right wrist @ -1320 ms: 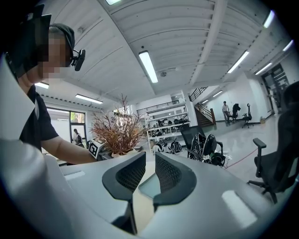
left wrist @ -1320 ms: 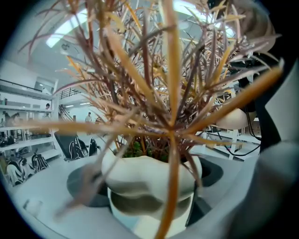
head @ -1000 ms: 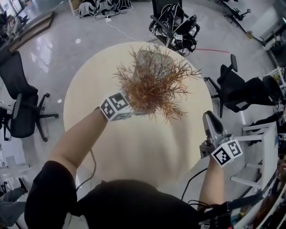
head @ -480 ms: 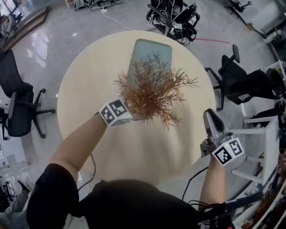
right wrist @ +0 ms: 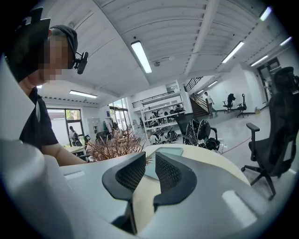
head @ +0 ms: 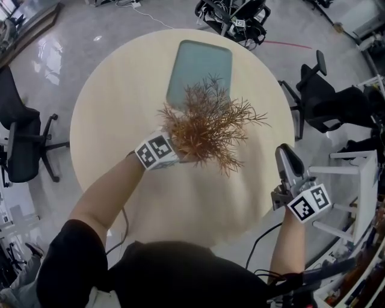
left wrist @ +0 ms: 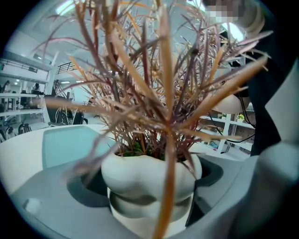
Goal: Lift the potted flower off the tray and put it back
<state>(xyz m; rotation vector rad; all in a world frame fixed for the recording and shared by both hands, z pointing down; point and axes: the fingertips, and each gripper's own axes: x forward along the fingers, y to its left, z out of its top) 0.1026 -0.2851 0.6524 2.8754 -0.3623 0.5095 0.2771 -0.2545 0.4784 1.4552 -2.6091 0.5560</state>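
The potted flower (head: 207,127), a rust-brown spiky plant in a white pot (left wrist: 150,173), hangs in the air over the round beige table (head: 114,96). My left gripper (head: 180,155) is shut on the pot, one jaw on each side of it in the left gripper view (left wrist: 149,189). The pale green tray (head: 200,67) lies bare at the far side of the table, beyond the plant; it also shows as a tray (left wrist: 67,144) at the left behind the pot. My right gripper (head: 287,157) hovers at the table's right edge, shut on nothing (right wrist: 149,172).
A black office chair (head: 24,141) stands on the floor at the left, and more chairs (head: 331,105) at the right. Cables and dark equipment (head: 231,11) sit behind the table. A white frame (head: 355,198) stands near my right hand.
The left gripper has carried the potted flower back toward me, off the tray, which now shows whole. The right gripper has stayed where it was.
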